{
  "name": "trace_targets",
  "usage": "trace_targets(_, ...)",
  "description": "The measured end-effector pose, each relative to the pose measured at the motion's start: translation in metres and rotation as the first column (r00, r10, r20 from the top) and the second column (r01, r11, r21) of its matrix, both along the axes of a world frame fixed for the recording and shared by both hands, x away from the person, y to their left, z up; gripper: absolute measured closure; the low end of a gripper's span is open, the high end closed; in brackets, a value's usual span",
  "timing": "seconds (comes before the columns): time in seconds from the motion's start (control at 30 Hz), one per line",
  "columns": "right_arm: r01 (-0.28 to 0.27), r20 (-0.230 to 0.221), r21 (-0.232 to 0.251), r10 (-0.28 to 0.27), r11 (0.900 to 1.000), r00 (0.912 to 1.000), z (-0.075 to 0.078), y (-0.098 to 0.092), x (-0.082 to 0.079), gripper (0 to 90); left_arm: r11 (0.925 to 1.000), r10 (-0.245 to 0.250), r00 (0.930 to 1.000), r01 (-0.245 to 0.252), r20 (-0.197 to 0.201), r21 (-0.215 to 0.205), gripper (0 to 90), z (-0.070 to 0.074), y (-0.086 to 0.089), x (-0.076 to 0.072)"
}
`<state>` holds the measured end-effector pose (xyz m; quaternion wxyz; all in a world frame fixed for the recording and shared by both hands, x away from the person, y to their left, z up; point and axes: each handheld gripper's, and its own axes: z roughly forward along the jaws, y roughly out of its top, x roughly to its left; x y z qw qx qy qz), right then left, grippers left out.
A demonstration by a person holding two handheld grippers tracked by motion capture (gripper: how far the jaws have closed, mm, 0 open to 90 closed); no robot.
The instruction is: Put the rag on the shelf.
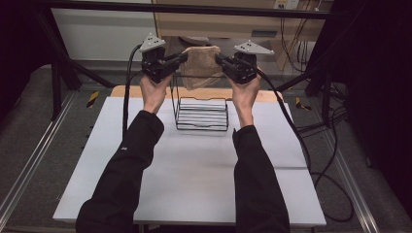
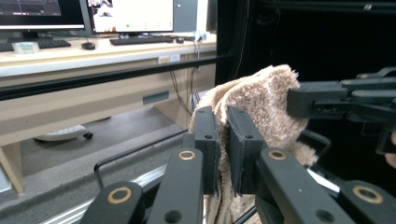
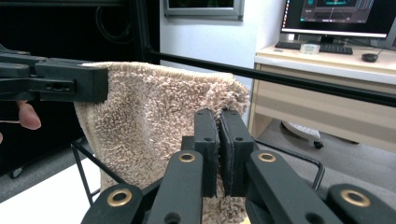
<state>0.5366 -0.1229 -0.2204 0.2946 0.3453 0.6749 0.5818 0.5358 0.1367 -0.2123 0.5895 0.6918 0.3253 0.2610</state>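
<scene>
On the white surface [image 1: 194,165], toward its far side, stands a black wire rack [image 1: 201,114], its tall back rail rising behind the low ribbed base. Above it both hands hold a tan towel [image 1: 200,65] stretched in the air. The left tongs [image 1: 180,58] are clamped on the towel's left top corner, and the right tongs [image 1: 219,59] are clamped on its right top corner; in each gripper view the pile is squeezed between the black pads. The step looks like draping the towel over the rack's rail. To do it well, keep both corners level and the top edge taut, carry the cloth over the rail so that it hangs evenly on both sides, then lower together. Let go only once the rail bears the weight, or the towel may slide off one side.
</scene>
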Motion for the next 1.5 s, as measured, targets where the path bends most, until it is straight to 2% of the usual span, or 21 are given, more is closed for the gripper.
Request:
trace_targets(0.13, 0.004, -0.022, -0.004, -0.004, 1.0, 0.9997, -0.005, -0.001, 0.001, 86.4, 0.9999, -0.007, 0.9997, 0.008, -0.021, 0.007, 82.5, -0.004, 0.0, 0.001)
trace_targets(0.27, 0.0, -0.033, -0.001, 0.0, 1.0, 0.9994, -0.011, -0.003, 0.002, 86.4, 0.9996, 0.002, 0.9999, -0.002, -0.01, 0.029, 82.5, -0.004, -0.004, 0.002)
trace_targets(0.33, 0.0, -0.039, -0.016, -0.001, 1.0, 0.9992, -0.013, -0.003, 0.003, 86.4, 0.9988, 0.01, 0.9999, -0.01, -0.009, 0.048, 82.5, -0.005, -0.005, 0.002)
trace_targets(0.43, -0.009, -0.025, -0.007, 0.008, 1.0, 0.9997, -0.012, -0.001, 0.0, 86.4, 0.9993, 0.004, 1.0, -0.004, -0.004, 0.037, 82.5, -0.006, -0.003, 0.0)
trace_targets(0.53, -0.017, -0.013, -0.005, 0.017, 1.0, 0.9998, -0.011, -0.003, -0.003, 86.4, 0.9999, -0.014, 0.9999, 0.014, -0.005, 0.008, 82.5, -0.005, 0.0, -0.003)
trace_targets(0.67, -0.021, -0.002, -0.007, 0.021, 1.0, 0.9998, -0.01, -0.003, -0.009, 86.1, 0.9994, -0.013, 0.9998, 0.013, 0.013, 0.033, 82.5, -0.004, 0.0, -0.008)
trace_targets(0.8, -0.019, 0.016, -0.036, 0.02, 0.999, 0.9997, -0.011, -0.003, -0.015, 85.8, 0.9988, -0.043, 0.999, 0.042, 0.014, 0.023, 82.4, -0.005, 0.001, -0.013)
trace_targets(0.87, -0.029, 0.018, -0.022, 0.03, 0.999, 0.9994, -0.012, -0.005, -0.017, 85.6, 0.9985, -0.051, 0.9984, 0.05, 0.025, 0.021, 82.4, -0.006, 0.002, -0.016)
trace_targets(0.93, -0.037, 0.015, -0.003, 0.037, 0.999, 0.9992, -0.015, -0.008, -0.018, 85.5, 0.998, -0.062, 0.9979, 0.062, 0.016, 0.014, 82.4, -0.007, 0.002, -0.017)
trace_targets(1.03, -0.041, 0.012, -0.007, 0.041, 0.999, 0.9991, -0.018, -0.009, -0.021, 85.4, 0.9974, -0.069, 0.9975, 0.068, 0.018, 0.025, 82.5, -0.008, 0.001, -0.019)
trace_targets(1.1, -0.046, 0.03, -0.025, 0.047, 0.999, 0.9984, -0.018, -0.009, -0.022, 85.3, 0.997, -0.072, 0.9972, 0.072, 0.02, 0.031, 82.4, -0.008, 0.002, -0.021)
trace_targets(1.23, -0.063, 0.029, 0.0, 0.063, 0.998, 0.9976, -0.021, -0.013, -0.024, 85.0, 0.9947, -0.093, 0.9956, 0.093, 0.009, 0.044, 82.0, -0.01, 0.003, -0.026)
trace_targets(1.37, -0.079, 0.032, 0.002, 0.079, 0.997, 0.9964, -0.025, -0.015, -0.029, 84.4, 0.9934, -0.094, 0.9956, 0.093, 0.005, 0.066, 81.8, -0.012, 0.003, -0.031)
trace_targets(1.5, -0.08, 0.041, -0.029, 0.082, 0.996, 0.9958, -0.026, -0.014, -0.033, 83.1, 0.9923, -0.087, 0.9962, 0.086, 0.003, 0.089, 81.5, -0.014, 0.003, -0.036)
